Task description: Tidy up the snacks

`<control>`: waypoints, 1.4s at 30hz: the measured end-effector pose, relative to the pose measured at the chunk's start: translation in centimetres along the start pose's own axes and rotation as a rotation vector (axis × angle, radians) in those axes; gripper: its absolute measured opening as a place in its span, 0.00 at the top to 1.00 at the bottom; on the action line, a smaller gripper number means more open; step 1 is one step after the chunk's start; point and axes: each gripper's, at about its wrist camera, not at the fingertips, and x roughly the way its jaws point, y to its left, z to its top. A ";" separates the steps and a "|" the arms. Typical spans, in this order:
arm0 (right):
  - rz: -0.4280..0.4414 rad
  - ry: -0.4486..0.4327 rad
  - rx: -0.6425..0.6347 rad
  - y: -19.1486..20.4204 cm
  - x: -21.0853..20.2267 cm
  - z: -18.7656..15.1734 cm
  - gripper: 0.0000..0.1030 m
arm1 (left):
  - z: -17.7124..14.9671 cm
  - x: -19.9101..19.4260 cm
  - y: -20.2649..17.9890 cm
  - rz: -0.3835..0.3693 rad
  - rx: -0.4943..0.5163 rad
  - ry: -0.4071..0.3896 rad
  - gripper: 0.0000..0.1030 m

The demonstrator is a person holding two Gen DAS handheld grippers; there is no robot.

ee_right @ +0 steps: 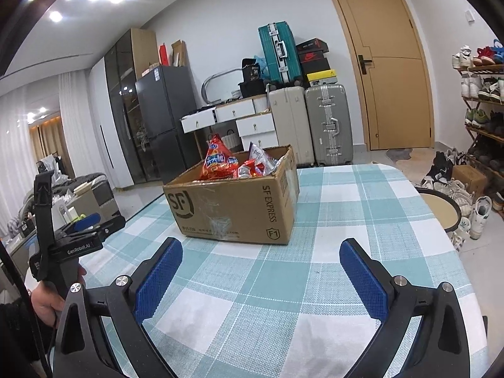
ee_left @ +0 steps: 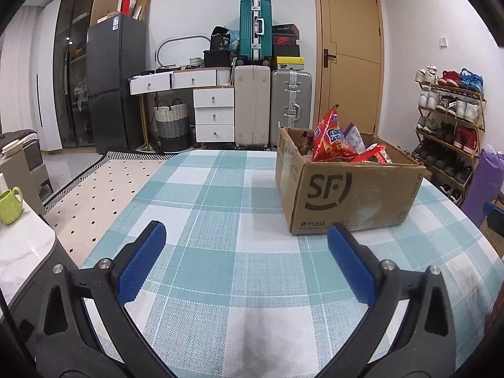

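The left gripper [ee_left: 247,236] is held low over the worktop [ee_left: 201,195] with its blue pads spread wide apart and nothing between them; the right gripper [ee_right: 261,252] is likewise spread apart and empty. The snacks [ee_right: 233,163], mostly red packets, are seen heaped inside an open cardboard box [ee_right: 233,208] that stands toward the far edge of the worktop, on the checked cloth. From the left gripper the box lies ahead and to the right, its printed front face turned toward the camera; from the right gripper it lies ahead and slightly to the left, with a near corner of the box pointed roughly at that gripper. The tallest red packet [ee_left: 327,135] stands upright above the box's rim at its far left side, its long axis near vertical. Neither gripper is touching the box; both are kept well short of it. The right gripper is judged rather better lined up with the box's opening, though the difference is small. No snack is seen lying loose on the worktop.
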 end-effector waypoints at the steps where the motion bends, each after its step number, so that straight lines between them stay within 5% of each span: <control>1: 0.001 -0.007 0.007 -0.2 0.0 0.0 0.01 | 0.0 0.2 -0.1 -0.006 0.004 -0.004 0.01; 11: -0.001 -0.009 0.020 -0.6 -0.3 0.0 0.01 | -0.1 -1.8 -1.4 -0.006 0.054 -0.060 0.01; 42: -0.008 -0.018 0.020 -0.6 -0.4 -0.1 0.01 | -0.2 -2.5 -1.0 -0.002 0.035 -0.060 0.01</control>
